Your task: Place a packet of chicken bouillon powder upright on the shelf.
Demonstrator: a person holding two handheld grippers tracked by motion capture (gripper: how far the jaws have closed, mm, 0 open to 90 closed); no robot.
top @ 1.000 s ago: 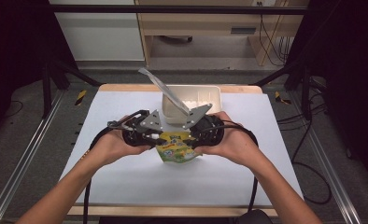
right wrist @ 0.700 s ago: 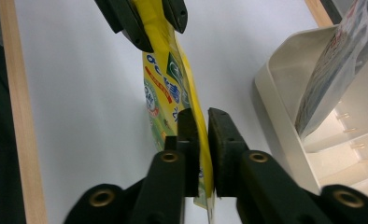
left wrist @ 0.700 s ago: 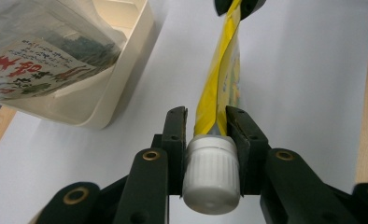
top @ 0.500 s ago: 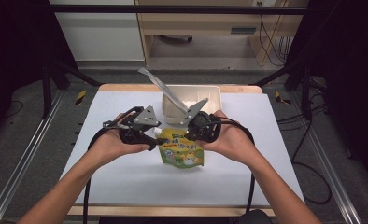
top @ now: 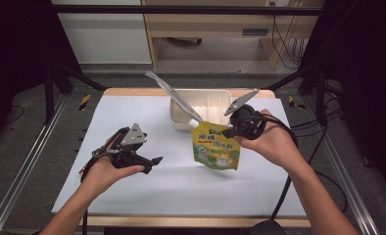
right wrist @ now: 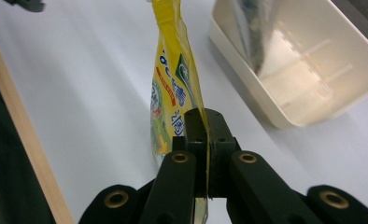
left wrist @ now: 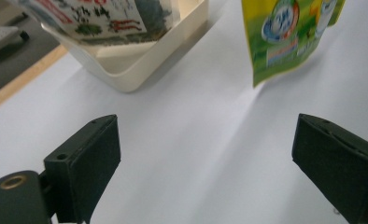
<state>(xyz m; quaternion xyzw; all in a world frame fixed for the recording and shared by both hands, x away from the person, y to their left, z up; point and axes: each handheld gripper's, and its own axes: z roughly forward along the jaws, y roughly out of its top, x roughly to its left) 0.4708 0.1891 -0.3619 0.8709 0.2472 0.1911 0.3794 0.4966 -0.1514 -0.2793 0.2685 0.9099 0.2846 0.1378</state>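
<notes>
The right gripper is pinching the top edge of a yellow pouch, its jaws closed flat on the film, as the right gripper view is showing. The pouch is hanging upright from that grip toward the middle of the desk, just in front of a cream tray sitting at the desk's far edge; whether its bottom is touching the white top is hard to tell. A silver packet is leaning out of the tray's left end. The left gripper is hovering near the desk's left side, well apart from the pouch, its jaws standing wide open with nothing between them. In the left gripper view the pouch's lower corner is showing beyond the jaws.
</notes>
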